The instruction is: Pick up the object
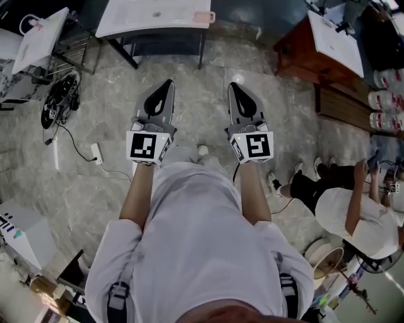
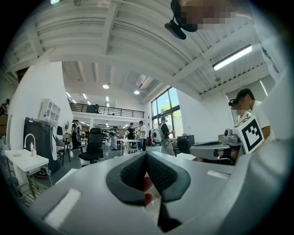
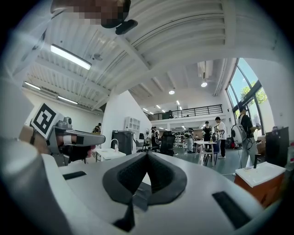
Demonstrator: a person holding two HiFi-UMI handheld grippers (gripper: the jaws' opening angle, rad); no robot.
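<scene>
The person holds both grippers side by side at chest height, pointing forward over the stone floor (image 1: 196, 94). In the head view the left gripper (image 1: 168, 82) has its jaws together with nothing between them, and the right gripper (image 1: 234, 85) is the same. In the left gripper view the left gripper (image 2: 147, 154) has its dark pads meeting at the tip, and the right gripper's marker cube (image 2: 251, 132) shows at the right. In the right gripper view the right gripper (image 3: 147, 153) is shut and empty. No object to pick up can be made out near either gripper.
A white table (image 1: 154, 16) stands ahead, another white one (image 1: 41, 38) far left, and a wooden desk (image 1: 297, 53) to the right. A power strip (image 1: 96, 152) and cables lie on the floor at left. A person (image 1: 353, 214) sits low right. Both gripper views look into a hall with people and an office chair (image 2: 94, 144).
</scene>
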